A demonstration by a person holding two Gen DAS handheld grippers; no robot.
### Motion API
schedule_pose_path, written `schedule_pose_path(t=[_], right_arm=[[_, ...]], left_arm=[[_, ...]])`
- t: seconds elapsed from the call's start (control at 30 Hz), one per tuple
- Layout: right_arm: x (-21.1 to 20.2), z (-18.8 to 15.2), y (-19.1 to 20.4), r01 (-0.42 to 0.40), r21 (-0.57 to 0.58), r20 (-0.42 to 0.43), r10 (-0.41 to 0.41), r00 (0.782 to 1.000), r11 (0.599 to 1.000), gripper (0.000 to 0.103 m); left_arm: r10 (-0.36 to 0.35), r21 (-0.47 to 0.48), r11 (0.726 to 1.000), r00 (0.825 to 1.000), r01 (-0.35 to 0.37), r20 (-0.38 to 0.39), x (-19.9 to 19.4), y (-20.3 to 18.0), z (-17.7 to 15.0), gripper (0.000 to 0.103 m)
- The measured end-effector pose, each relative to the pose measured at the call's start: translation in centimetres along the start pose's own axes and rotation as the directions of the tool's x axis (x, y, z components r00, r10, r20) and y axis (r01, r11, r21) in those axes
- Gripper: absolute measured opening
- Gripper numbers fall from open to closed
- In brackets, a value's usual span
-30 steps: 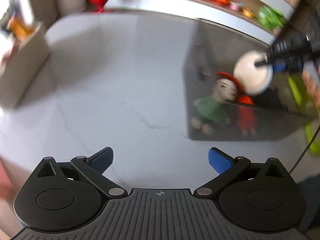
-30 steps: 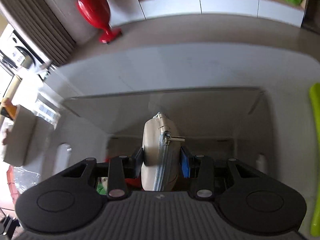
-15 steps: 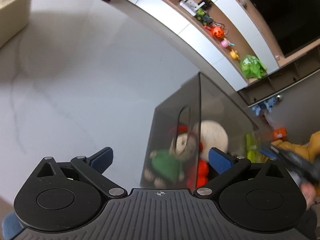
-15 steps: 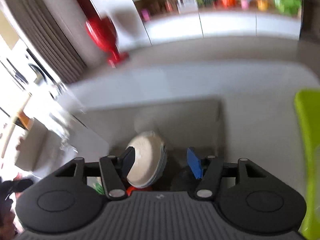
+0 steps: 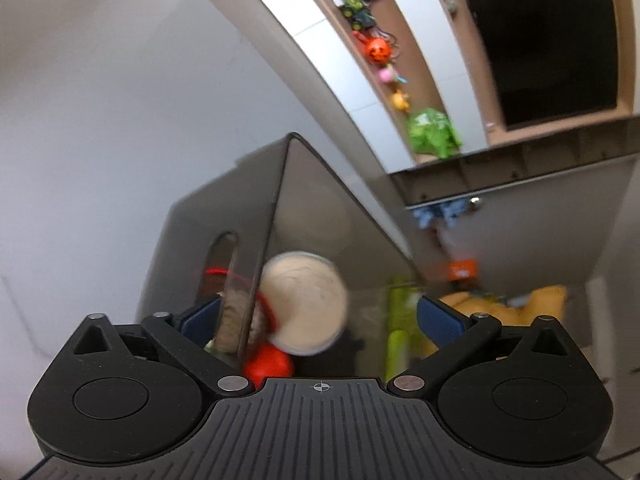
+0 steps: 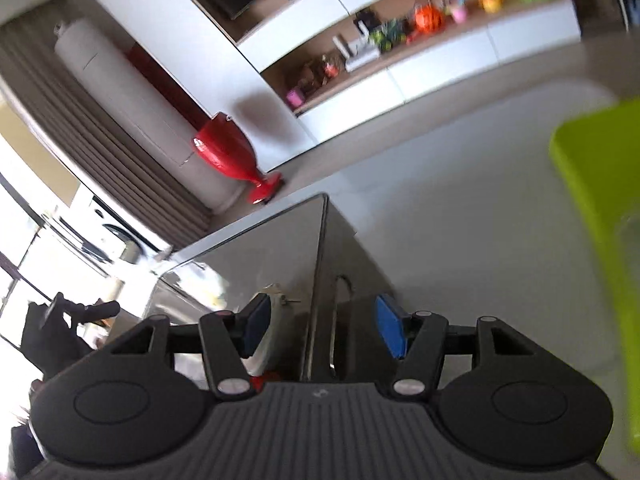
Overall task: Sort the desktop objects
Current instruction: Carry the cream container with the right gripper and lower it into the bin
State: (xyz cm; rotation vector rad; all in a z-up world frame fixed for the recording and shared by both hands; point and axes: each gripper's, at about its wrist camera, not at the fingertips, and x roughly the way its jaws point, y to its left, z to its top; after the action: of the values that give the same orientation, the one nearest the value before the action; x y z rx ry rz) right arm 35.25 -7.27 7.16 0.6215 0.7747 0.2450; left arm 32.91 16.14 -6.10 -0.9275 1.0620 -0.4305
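A grey see-through bin (image 5: 320,208) stands on the white table (image 5: 100,140), its near corner facing me. Inside lie a round cream zip pouch (image 5: 304,304), a doll with a straw-coloured head (image 5: 234,320) and something red (image 5: 266,364). My left gripper (image 5: 320,318) hangs over that corner; its jaws are closing, and the pads touch nothing. In the right wrist view the bin (image 6: 280,248) shows another corner, with the pouch (image 6: 276,294) partly hidden behind a pad. My right gripper (image 6: 323,327) is open above that corner and holds nothing.
A lime-green tray (image 6: 600,240) stands right of the bin and shows through its wall (image 5: 396,320). A red vase (image 6: 228,156) stands on the floor by a low shelf of toys (image 6: 400,32). Something yellow (image 5: 520,304) lies beyond the bin.
My right gripper opened and let go of the cream pouch, which now lies in the bin, then drew away to the right. My left gripper swung across the table to the bin's corner.
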Motion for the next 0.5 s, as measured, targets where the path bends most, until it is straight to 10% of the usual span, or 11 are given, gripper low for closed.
schedule_pose_path(t=[0.13,0.2,0.27,0.5], right_arm=[[1.7,0.0,-1.3,-0.018,0.056,-0.018,0.02,1.0,0.998,0.056],[2.3,-0.1,-1.5,-0.034,0.08,-0.04,0.037,0.999,0.996,0.034],[2.6,-0.2,-1.7,-0.015,0.093,-0.069,0.021,0.997,0.996,0.018],[-1.2,-3.0,1.6,0.092,-0.034,-0.096,-0.095,0.991,0.995,0.017]], left_arm=[[0.065,-0.025,0.998,0.998,-0.064,0.008,0.2,0.6,-0.2,0.05],[0.068,-0.04,0.997,0.998,-0.068,0.005,0.0,1.2,-0.4,0.037],[0.068,-0.042,0.997,0.998,-0.068,0.006,-0.2,1.4,-0.9,0.036],[0.101,0.029,0.995,0.995,-0.101,-0.016,-2.2,0.2,-5.2,0.046]])
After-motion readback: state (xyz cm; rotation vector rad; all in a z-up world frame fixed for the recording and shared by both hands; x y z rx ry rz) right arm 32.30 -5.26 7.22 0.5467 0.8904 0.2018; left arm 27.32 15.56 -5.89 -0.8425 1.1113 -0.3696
